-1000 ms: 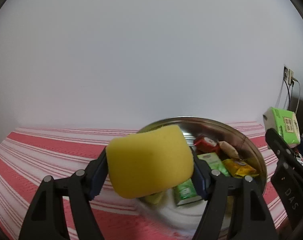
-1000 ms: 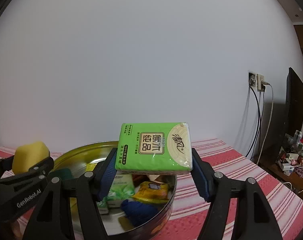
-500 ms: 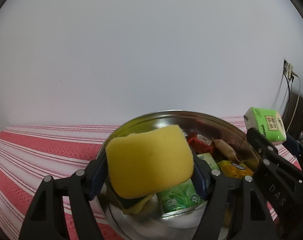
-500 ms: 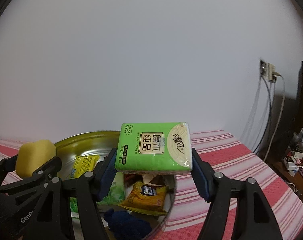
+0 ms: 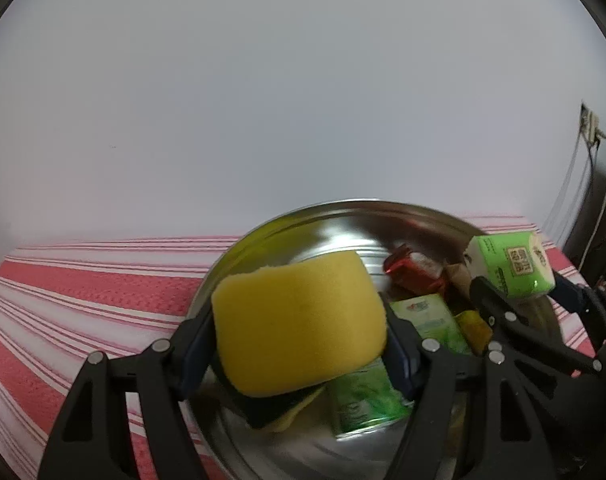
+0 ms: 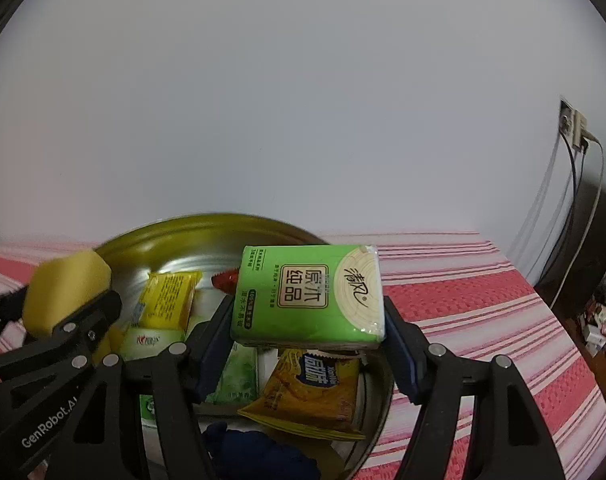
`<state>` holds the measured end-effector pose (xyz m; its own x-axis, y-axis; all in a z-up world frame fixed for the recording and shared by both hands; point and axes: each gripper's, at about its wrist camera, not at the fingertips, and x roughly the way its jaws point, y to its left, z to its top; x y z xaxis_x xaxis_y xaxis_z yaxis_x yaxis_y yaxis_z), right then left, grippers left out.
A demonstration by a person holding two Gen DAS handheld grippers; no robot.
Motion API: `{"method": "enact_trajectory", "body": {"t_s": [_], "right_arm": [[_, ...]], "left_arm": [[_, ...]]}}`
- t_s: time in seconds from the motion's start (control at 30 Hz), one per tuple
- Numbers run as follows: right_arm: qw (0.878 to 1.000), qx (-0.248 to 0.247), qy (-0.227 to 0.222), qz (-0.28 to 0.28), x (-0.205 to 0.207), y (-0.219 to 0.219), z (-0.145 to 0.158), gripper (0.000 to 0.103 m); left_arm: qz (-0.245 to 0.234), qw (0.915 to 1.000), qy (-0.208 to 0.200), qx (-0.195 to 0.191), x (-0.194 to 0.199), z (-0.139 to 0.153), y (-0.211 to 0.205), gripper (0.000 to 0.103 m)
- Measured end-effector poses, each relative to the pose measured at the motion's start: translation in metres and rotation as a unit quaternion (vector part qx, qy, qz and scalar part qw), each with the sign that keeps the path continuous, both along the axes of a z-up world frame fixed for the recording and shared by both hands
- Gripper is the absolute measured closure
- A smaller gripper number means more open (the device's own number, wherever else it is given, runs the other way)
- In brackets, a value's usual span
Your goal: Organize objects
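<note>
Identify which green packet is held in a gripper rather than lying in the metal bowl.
The green tissue pack, clamped in the right gripper; others lie in the bowl.

Left tool point(image 5: 299, 332) clamps yellow sponge point(image 5: 299, 320) above steel bowl point(image 5: 263, 236) of snack packets; right tool point(image 5: 519, 304) grips green tissue pack point(image 5: 511, 266) over bowl's right rim.

We face a plain white wall point(image 6: 303, 100). Below it runs a table point(image 6: 463, 300) in red-and-white striped cloth. At right, a wall socket point(image 6: 573, 126) trails cables point(image 6: 571, 200) beside dark furniture point(image 6: 599, 216).
</note>
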<state>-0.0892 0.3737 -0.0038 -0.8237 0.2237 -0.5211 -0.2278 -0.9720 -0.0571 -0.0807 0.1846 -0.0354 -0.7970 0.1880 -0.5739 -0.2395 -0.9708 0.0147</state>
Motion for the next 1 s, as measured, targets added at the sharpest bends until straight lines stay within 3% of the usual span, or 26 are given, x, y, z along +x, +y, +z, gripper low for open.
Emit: {"method": "enact_trajectory", "body": {"t_s": [0.4, 0.57, 0.6, 0.8, 1.0], "right_arm": [[1.0, 0.013, -0.012, 0.012, 0.003, -0.031, -0.003, 0.032], [1.0, -0.008, -0.014, 0.015, 0.003, -0.015, 0.0, 0.031], [1.0, -0.016, -0.013, 0.018, 0.004, -0.014, 0.001, 0.031], [0.997, -0.06, 0.055, 0.012, 0.027, -0.004, 0.022, 0.013], [0.992, -0.095, 0.085, -0.015, 0.049, 0.009, 0.025, 0.01]], "left_arm": [[0.012, 0.9996, -0.004, -0.025, -0.013, -0.009, 0.0, 0.026], [0.025, 0.9996, 0.0, -0.011, -0.006, 0.0, -0.009, 0.009], [0.028, 0.9995, 0.008, -0.008, -0.005, 0.003, -0.01, 0.002], [0.02, 0.999, 0.035, 0.021, 0.019, 0.018, -0.022, 0.0], [0.017, 0.9985, 0.039, 0.033, 0.032, 0.01, -0.029, 0.0]]}}
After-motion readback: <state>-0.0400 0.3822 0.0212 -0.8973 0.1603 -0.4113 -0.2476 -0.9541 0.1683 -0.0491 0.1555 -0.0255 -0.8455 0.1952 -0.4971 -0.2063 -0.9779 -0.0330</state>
